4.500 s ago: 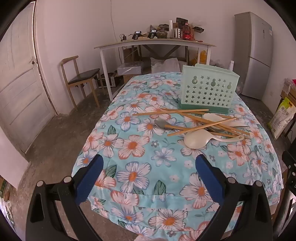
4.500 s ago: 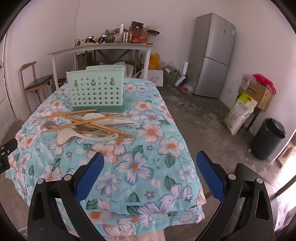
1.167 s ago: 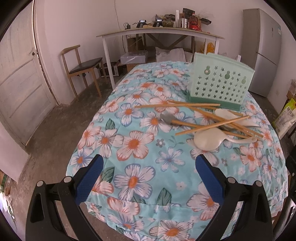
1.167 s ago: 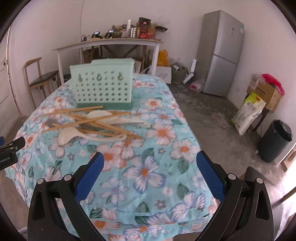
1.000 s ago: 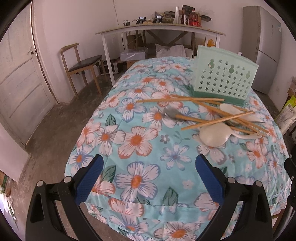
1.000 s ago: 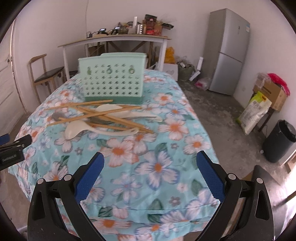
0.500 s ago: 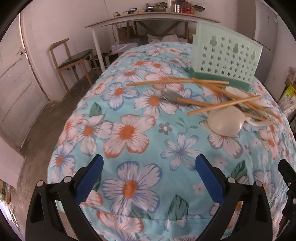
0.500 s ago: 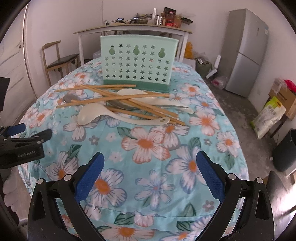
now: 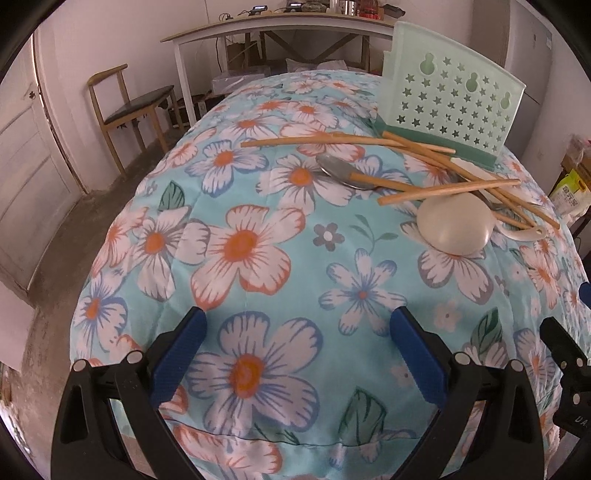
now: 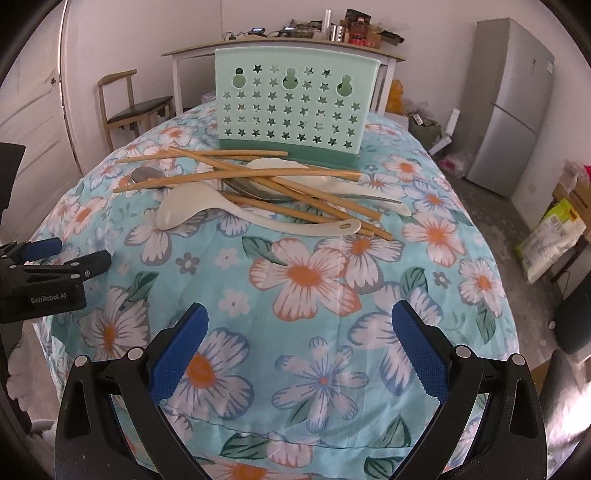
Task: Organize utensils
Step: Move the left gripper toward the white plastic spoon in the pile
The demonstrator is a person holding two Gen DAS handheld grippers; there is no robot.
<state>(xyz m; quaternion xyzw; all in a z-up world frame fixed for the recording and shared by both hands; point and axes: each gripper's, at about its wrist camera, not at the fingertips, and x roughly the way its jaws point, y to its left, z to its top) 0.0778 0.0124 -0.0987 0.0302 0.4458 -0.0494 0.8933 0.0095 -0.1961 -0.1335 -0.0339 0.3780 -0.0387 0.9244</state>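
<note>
A pile of utensils lies on the floral tablecloth (image 10: pixel 306 280): several wooden chopsticks (image 10: pixel 236 175), a white ladle (image 10: pixel 184 208), a second white spoon (image 10: pixel 332 184) and a metal spoon (image 10: pixel 144 173). A mint green perforated utensil holder (image 10: pixel 291 107) stands upright just behind them. In the left wrist view the chopsticks (image 9: pixel 443 190), the ladle (image 9: pixel 456 229), the metal spoon (image 9: pixel 338 171) and the holder (image 9: pixel 454 107) sit at the upper right. My left gripper (image 9: pixel 295 354) is open and empty near the table's front left. My right gripper (image 10: pixel 297 349) is open and empty in front of the pile.
A wooden chair (image 9: pixel 129 107) and a cluttered white side table (image 9: pixel 280 26) stand behind the table. A grey fridge (image 10: pixel 513 103), a sack (image 10: pixel 554 236) and a dark bin (image 10: pixel 574 325) are on the right. A white door (image 9: pixel 26 166) is at the left.
Both grippers have moved forward over the table toward the utensil pile, which now looks larger and closer. Both stay open and empty. The utensils have not moved.
</note>
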